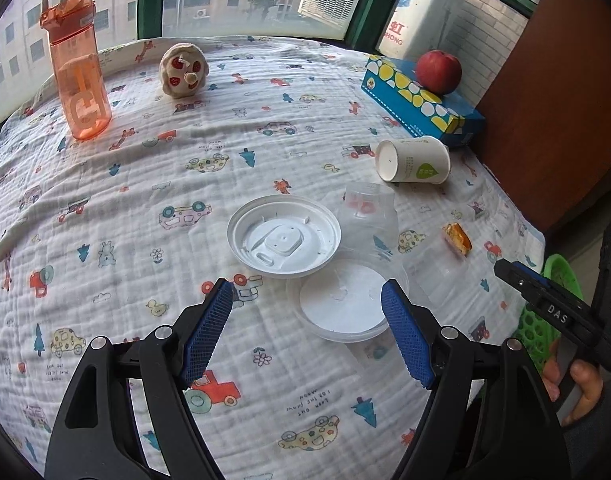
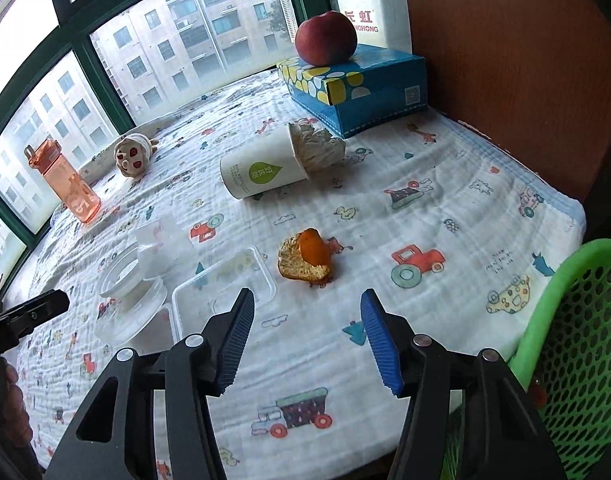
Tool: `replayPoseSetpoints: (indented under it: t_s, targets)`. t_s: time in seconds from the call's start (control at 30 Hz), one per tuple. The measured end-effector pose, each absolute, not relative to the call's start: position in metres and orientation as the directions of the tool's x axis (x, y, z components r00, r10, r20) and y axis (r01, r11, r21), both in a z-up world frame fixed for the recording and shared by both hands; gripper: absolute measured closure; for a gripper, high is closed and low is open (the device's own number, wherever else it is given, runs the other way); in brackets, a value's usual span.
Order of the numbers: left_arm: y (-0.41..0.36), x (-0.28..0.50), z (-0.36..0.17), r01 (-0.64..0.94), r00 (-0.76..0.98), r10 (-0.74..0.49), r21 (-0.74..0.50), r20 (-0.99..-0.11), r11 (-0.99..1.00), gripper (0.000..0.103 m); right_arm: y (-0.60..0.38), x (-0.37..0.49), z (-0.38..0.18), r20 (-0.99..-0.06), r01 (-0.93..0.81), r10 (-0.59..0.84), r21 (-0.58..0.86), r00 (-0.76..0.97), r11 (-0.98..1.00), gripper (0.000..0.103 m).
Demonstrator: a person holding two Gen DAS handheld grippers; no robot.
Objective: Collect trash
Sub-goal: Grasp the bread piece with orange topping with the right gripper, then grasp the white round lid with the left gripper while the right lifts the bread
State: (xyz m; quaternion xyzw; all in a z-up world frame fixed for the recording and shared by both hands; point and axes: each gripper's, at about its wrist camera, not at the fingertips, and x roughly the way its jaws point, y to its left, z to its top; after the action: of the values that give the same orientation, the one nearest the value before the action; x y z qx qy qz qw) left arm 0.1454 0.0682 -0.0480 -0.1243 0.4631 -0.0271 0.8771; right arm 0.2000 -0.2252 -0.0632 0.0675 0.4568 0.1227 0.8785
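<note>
Two claws over a desk [image 1: 105, 200] with a white cloth full of little cars and trees.

Left claw [image 1: 307, 308] spread apart, nothing between its blue pads, hanging just above a see-through round tub [image 1: 345, 308] with a white bottom. Right behind the tub, touching it, a white round lid [image 1: 283, 236] lying upside down. Just beside those, a see-through cup [image 1: 367, 208], hard to make out. Farther back, a paper cup [image 1: 413, 160] tipped on its side with a green leaf mark on it.

Right claw [image 2: 307, 320] spread apart too, holding nothing, pads over bare cloth. A bit ahead of it, an orange peel [image 2: 305, 258], curled up, lying alone on the cloth. To the left of the peel, a see-through flat box [image 2: 225, 284]. From this side, crumpled paper [image 2: 319, 146] sticking out of the paper cup's mouth.

Off the right edge of the desk, a green basket [image 2: 577, 320] with holes in its wall, close beside the right claw.

At the back by the window, an orange water bottle [image 1: 77, 68] standing up, a small plush toy [image 1: 184, 70], and a blue tissue box [image 1: 417, 100] with a red peach [image 1: 438, 71] sitting on top.

Fingers of a hand [image 1: 581, 384] around the right claw's handle, low in the left view's corner.
</note>
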Motion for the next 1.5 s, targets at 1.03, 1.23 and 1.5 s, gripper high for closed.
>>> replayPoseSetpoints:
  t_s: [1.03, 1.23, 1.5]
  targets:
    - [0.082, 0.166, -0.067, -0.071, 0.541, -0.172, -0.248, -0.823, 0.966, 0.027, -0.195, 0.268, -0.101, -0.858, -0.158, 0.221, 0.165, 0.464, 0.974, 0.071]
    - [0.076, 0.169, -0.067, -0.040, 0.546, -0.171, -0.230, -0.820, 0.972, 0.028, -0.202, 0.253, -0.094, -0.840, -0.153, 0.239, 0.187, 0.487, 0.970, 0.073]
    - [0.072, 0.185, -0.079, 0.006, 0.508, -0.191, -0.219, -0.840, 0.976, 0.017, -0.206, 0.230, -0.074, -0.802, -0.172, 0.307, 0.255, 0.513, 0.952, 0.073]
